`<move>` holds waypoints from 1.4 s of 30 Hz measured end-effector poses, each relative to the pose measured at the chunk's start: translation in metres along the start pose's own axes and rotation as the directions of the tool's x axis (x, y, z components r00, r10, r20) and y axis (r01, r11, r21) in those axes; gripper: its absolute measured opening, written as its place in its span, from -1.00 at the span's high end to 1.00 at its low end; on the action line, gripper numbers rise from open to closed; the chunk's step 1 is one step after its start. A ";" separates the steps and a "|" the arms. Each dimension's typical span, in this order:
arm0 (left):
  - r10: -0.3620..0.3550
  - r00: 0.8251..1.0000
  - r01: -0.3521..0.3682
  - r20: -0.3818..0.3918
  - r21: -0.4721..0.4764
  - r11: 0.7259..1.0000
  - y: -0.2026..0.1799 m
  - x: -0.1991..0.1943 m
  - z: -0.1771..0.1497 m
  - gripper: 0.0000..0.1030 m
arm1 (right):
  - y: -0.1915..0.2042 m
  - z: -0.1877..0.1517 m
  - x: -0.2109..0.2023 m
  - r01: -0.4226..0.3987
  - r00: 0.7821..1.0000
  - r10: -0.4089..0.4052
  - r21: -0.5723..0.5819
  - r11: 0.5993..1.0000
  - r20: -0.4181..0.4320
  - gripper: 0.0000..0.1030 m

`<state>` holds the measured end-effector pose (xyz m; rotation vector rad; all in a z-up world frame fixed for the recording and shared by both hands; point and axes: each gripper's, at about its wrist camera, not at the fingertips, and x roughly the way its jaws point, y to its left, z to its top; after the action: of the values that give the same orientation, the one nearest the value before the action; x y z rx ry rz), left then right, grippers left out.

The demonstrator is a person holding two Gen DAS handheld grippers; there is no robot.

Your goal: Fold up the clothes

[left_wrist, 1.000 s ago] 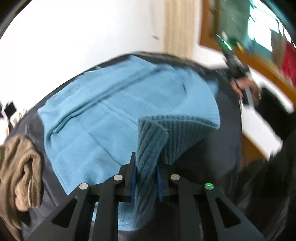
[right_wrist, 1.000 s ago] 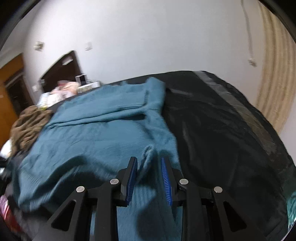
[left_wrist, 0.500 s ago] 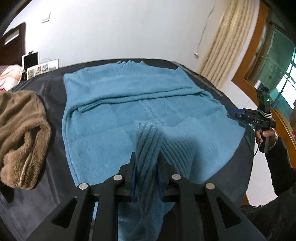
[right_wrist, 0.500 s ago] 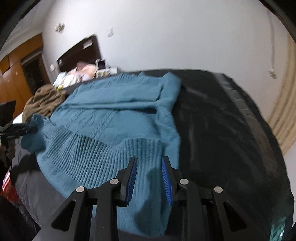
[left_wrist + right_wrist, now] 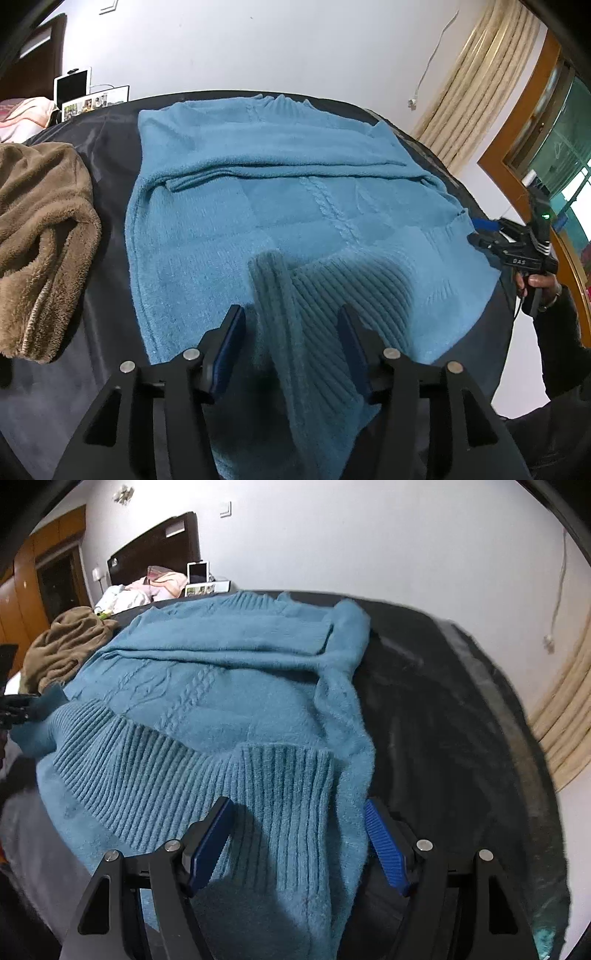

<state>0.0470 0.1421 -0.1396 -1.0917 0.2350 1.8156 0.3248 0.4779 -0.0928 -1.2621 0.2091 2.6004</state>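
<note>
Blue sweater (image 5: 303, 206) flat on dark worktop (image 5: 443, 709), sleeves across chest, ribbed hem (image 5: 192, 771) turned up. L gripper (image 5: 291, 347) & R gripper (image 5: 295, 838) fingers spread wide, hem loose between. Est. mid-fold; body fold unfinished.

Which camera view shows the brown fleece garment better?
The left wrist view. There the brown fleece garment lies large and close beside the blue sweater, folds visible. The right wrist view shows it small and far away, partly behind the sweater.

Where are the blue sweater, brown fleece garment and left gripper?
blue sweater (image 5: 229, 236): left wrist view, flat body panel.
brown fleece garment (image 5: 40, 236): left wrist view, bunched middle.
left gripper (image 5: 291, 347): left wrist view, between open fingertips.
</note>
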 end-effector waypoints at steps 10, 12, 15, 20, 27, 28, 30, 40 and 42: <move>-0.023 1.000 0.024 -0.015 0.032 0.999 -0.004 0.005 -0.003 -0.19 | 0.009 -0.005 -0.001 -0.002 1.000 0.002 -0.015 1.000 -0.004 0.07; -0.027 0.999 0.028 -0.018 0.038 0.999 -0.004 0.006 -0.004 -0.20 | 0.003 -0.003 0.002 -0.032 0.999 0.032 0.021 0.999 -0.013 0.07; -0.024 1.000 0.024 -0.019 0.042 0.999 -0.006 0.006 -0.004 -0.22 | -0.002 -0.003 0.002 -0.040 0.999 0.041 0.045 0.998 -0.022 0.07; -0.010 1.000 0.012 -0.020 0.055 0.998 -0.006 0.004 -0.006 -0.36 | -0.001 -0.005 0.001 -0.021 1.000 0.022 0.061 0.998 -0.019 0.06; 0.003 1.000 -0.003 -0.008 0.010 1.000 -0.005 0.006 -0.008 0.74 | 0.007 -0.006 0.002 -0.040 0.999 0.040 0.050 0.998 -0.002 0.42; 0.005 1.000 -0.005 -0.006 -0.003 1.000 -0.004 0.005 -0.008 0.75 | 0.009 -0.006 0.001 -0.057 0.998 0.057 0.046 0.997 0.001 0.62; 0.003 1.000 -0.003 0.021 -0.018 1.000 -0.004 -0.002 -0.007 0.82 | 0.016 -0.006 -0.002 -0.053 0.999 0.052 0.029 0.998 0.010 0.68; 0.057 0.965 -0.055 0.256 -0.012 0.998 -0.010 -0.073 0.029 0.83 | 0.031 0.037 -0.058 -0.007 0.976 0.006 0.004 1.000 0.218 0.70; 0.071 0.956 -0.068 0.284 -0.021 0.997 -0.006 -0.079 0.043 0.83 | 0.028 0.052 -0.061 0.010 0.967 -0.015 0.022 1.000 0.255 0.70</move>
<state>0.0375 0.1195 -0.0531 -0.8247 0.0923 2.0131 0.3141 0.4532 -0.0118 -0.9052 0.1778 2.7083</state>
